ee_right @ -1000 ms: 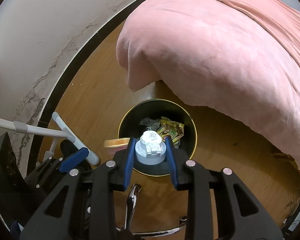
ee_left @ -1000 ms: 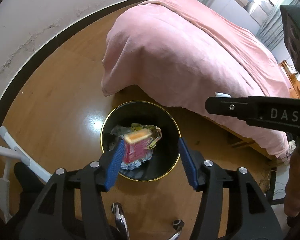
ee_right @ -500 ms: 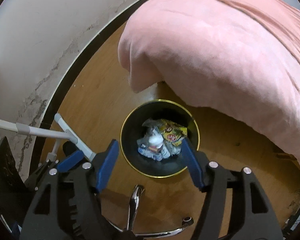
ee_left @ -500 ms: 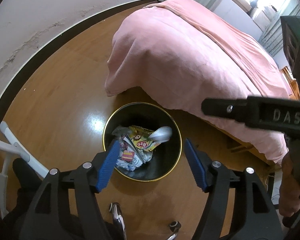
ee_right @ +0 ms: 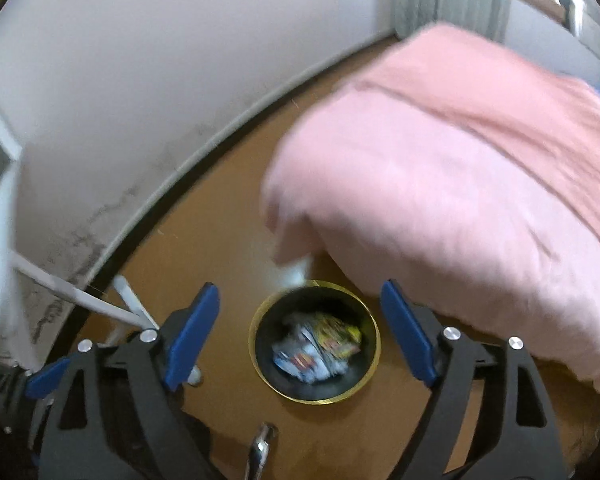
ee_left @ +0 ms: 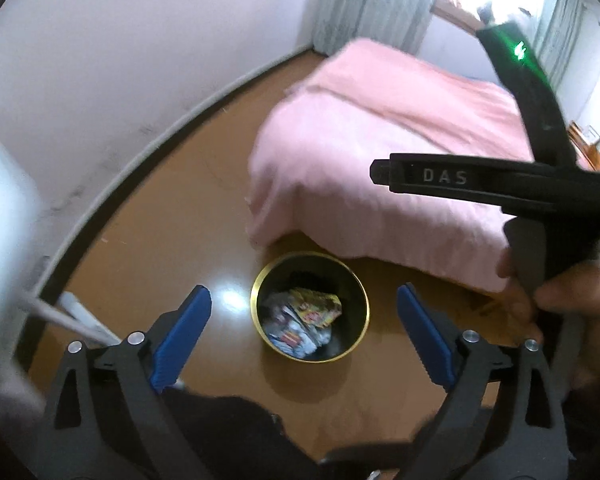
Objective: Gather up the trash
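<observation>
A round black bin with a gold rim (ee_left: 358, 280) (ee_right: 374, 322) stands on the wooden floor beside the bed. Inside lies a heap of trash (ee_left: 302, 322) (ee_right: 318, 346): a yellow snack wrapper, white paper and a red packet. Well above the bin my left gripper (ee_left: 304, 334) hangs with its blue pads (ee_left: 182, 342) far apart, still opening, nothing between them. My right gripper (ee_right: 300, 332) is likewise high over the bin, its jaws opening and empty. The right tool's black body (ee_left: 496, 186) and the hand holding it show at the right of the left wrist view.
A bed under a pink blanket (ee_left: 380, 152) (ee_right: 460, 184) overhangs the bin on the right. A white wall with a dark skirting board (ee_right: 160, 196) curves along the left. White metal tubes (ee_right: 100, 300) and a chair base's chrome leg (ee_right: 260, 448) sit near the bottom.
Both grippers let go of their items, a red box and a white lidded cup, which fell into the bin. Both then opened wide and rose, so the bin looks smaller.
</observation>
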